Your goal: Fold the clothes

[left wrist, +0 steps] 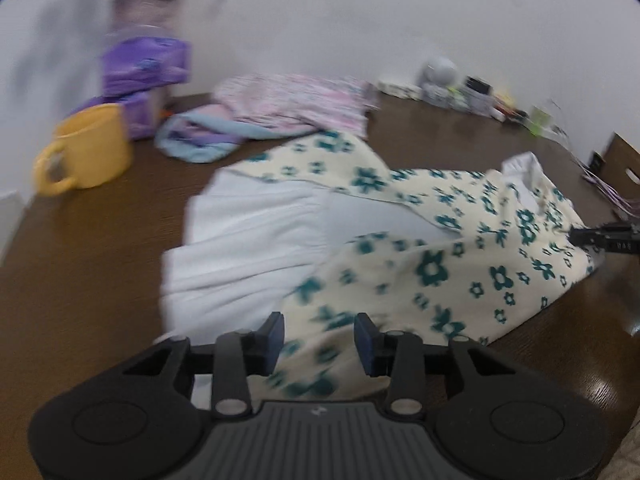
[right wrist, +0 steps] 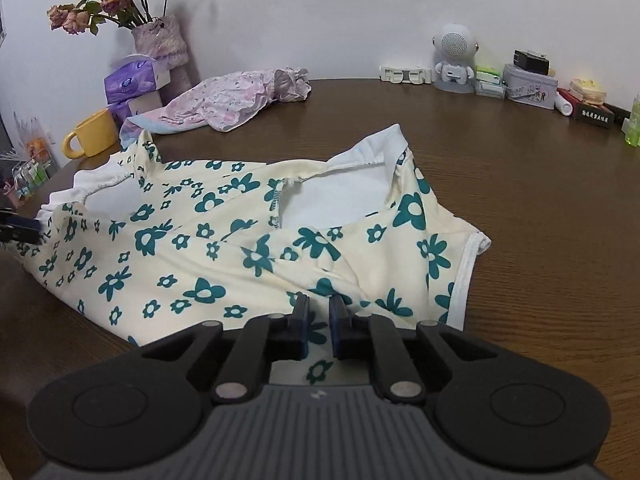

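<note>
Cream garment with teal flower print and white lining (right wrist: pixel 224 248) lies crumpled mid-table on the dark brown wooden table (right wrist: pixel 540 208), partly folded over itself. Near hem sits at the table's front edge.

Left gripper (left wrist: pixel 319 340): jaws partly open, floral fabric lies between the pads, pads not pressing it. That view is motion-blurred.

Right gripper (right wrist: pixel 318 324): jaws narrowed to a slim gap over the near hem; can't tell if cloth is pinched.

Open wood right of and behind the garment. Left side crowded: yellow ceramic mug (right wrist: pixel 93 133), purple tissue packs (right wrist: pixel 134 82), pink patterned clothes pile (right wrist: pixel 224 100). Back edge along the wall: white robot-shaped speaker (right wrist: pixel 454 62), small tins and boxes (right wrist: pixel 530 86).
</note>
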`<state>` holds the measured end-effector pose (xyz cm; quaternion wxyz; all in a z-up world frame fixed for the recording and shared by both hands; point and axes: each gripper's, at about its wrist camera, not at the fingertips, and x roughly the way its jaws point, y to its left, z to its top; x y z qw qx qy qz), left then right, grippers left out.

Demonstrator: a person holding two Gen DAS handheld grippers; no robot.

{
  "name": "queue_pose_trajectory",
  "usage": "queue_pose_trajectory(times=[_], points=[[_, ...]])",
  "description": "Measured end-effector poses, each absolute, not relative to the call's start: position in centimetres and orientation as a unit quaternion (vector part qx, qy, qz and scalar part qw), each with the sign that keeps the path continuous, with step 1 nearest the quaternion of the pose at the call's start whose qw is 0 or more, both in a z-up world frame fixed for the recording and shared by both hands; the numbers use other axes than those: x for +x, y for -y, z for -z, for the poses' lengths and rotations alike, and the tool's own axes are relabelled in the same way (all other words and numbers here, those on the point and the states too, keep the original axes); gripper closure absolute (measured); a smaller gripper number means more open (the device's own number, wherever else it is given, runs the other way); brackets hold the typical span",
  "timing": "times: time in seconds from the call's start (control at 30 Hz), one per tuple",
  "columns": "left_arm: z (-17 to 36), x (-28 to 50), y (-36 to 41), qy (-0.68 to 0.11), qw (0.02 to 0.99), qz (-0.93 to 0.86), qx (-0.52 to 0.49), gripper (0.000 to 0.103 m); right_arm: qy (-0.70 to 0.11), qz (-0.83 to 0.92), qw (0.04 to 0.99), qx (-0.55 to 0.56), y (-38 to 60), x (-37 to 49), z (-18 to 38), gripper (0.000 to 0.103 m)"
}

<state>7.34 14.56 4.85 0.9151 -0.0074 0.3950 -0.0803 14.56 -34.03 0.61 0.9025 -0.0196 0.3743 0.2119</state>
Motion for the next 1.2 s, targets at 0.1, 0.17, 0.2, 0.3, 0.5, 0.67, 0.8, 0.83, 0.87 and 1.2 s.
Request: queue_pose_trajectory(times=[0.1, 0.17, 0.2, 0.3, 0.5, 0.67, 0.8, 0.83, 0.87, 1.2], points=[[-5.6, 5.5, -15.5, -0.388, 0.92, 0.047, 0.005, 0.052, -0.371, -0.216, 0.903, -0.026, 33.5, 14.5, -0.6, 0.086], [-5.5, 5.1, -15.9, -0.388, 0.921, 0.041, 0.007, 0.051, -0.37, -0.22, 0.902, -0.03, 33.2, 14.4, -0.5, 0.081], [-5.3, 5.2, -16.1, -0.39, 0.92, 0.039, 0.007, 0.05, -0.369, -0.222, 0.902, -0.032, 33.0, 14.4, -0.5, 0.077], [-4.4, 5.7, -16.5, -0.407, 0.913, 0.031, 0.008, 0.049, -0.368, -0.227, 0.901, -0.042, 32.5, 14.2, -0.6, 0.068], [-3.4, 6.2, -16.4, -0.412, 0.91, 0.027, 0.036, 0.1, -0.364, -0.219, 0.902, -0.079, 31.2, 13.7, -0.5, 0.064], [-5.7, 6.9, -16.0, -0.37, 0.925, 0.026, 0.075, 0.101, -0.366, -0.218, 0.901, -0.08, 31.3, 13.7, -0.5, 0.064], [-5.4, 9.2, -14.6, -0.369, 0.922, 0.031, 0.116, 0.101, -0.365, -0.216, 0.902, -0.079, 31.3, 13.7, -0.5, 0.064], [-5.0, 9.8, -14.5, -0.375, 0.919, 0.031, 0.122, 0.101, -0.364, -0.216, 0.903, -0.079, 31.3, 13.7, -0.5, 0.064], [-4.5, 10.3, -14.5, -0.382, 0.915, 0.031, 0.125, 0.101, -0.363, -0.215, 0.903, -0.079, 31.3, 13.6, -0.4, 0.064], [-4.1, 8.9, -17.9, -0.387, 0.918, -0.057, 0.061, 0.088, -0.357, -0.215, 0.906, -0.077, 31.4, 13.4, -0.3, 0.064]])
